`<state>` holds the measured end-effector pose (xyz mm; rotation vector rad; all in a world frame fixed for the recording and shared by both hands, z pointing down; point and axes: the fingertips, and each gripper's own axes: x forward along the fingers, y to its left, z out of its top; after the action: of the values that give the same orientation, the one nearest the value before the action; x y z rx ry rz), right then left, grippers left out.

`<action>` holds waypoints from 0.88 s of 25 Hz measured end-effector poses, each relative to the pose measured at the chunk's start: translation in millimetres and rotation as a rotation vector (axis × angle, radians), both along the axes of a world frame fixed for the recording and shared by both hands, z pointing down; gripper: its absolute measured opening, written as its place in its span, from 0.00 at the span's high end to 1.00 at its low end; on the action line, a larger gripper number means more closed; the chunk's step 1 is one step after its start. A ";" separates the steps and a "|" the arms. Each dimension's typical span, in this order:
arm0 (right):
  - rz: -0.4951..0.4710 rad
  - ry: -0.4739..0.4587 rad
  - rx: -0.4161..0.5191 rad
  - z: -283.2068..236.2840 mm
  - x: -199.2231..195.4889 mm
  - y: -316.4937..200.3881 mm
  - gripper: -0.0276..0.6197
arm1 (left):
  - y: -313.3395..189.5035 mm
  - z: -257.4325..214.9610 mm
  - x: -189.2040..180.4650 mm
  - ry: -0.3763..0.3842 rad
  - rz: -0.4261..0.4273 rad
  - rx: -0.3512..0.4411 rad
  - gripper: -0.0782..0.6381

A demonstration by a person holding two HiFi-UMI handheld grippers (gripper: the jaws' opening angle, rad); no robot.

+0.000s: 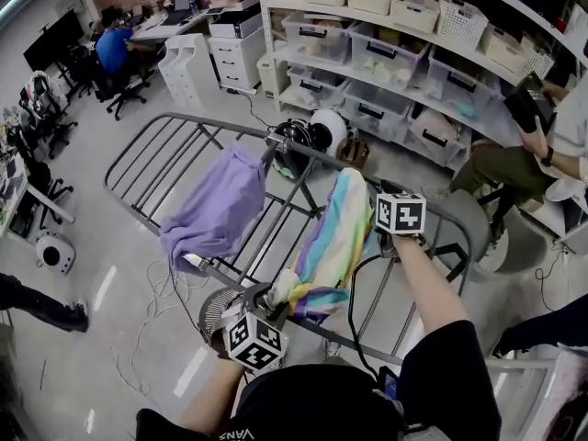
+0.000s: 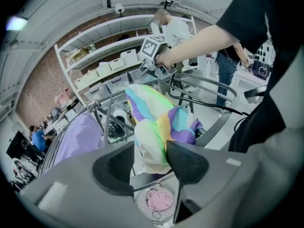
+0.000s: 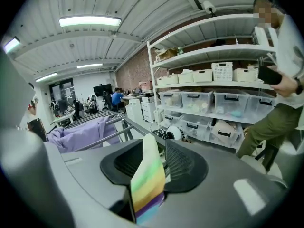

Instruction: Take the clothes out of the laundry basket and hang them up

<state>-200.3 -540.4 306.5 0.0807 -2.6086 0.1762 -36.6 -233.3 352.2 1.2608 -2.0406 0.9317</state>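
Head view shows the pastel rainbow-striped cloth (image 1: pixel 326 246) draped over a rail of the grey metal drying rack (image 1: pixel 211 122). The left gripper (image 2: pixel 151 161) and the right gripper (image 3: pixel 154 164) each stand with jaws parted, loose around its opposite ends. A lilac cloth (image 1: pixel 216 209) hangs just beside it.

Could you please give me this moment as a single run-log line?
phase: hanging | striped cloth: draped over rack | left gripper: open, cloth between jaws | right gripper: open, cloth between jaws | purple cloth: hung
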 end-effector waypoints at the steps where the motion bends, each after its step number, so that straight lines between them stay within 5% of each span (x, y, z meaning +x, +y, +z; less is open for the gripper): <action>1: 0.000 -0.011 -0.008 -4.2 6.4 1.2 0.75 | -0.3 -1.0 -0.2 -0.002 0.007 0.005 0.63; 22: 0.121 -0.259 -0.059 -90.5 171.1 126.0 0.75 | 28.1 -60.2 -22.3 -0.223 0.237 0.239 0.61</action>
<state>-29.2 -414.4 216.1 0.2074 -2.8552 0.3259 -58.9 -205.2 292.0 1.6176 -2.2632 0.9940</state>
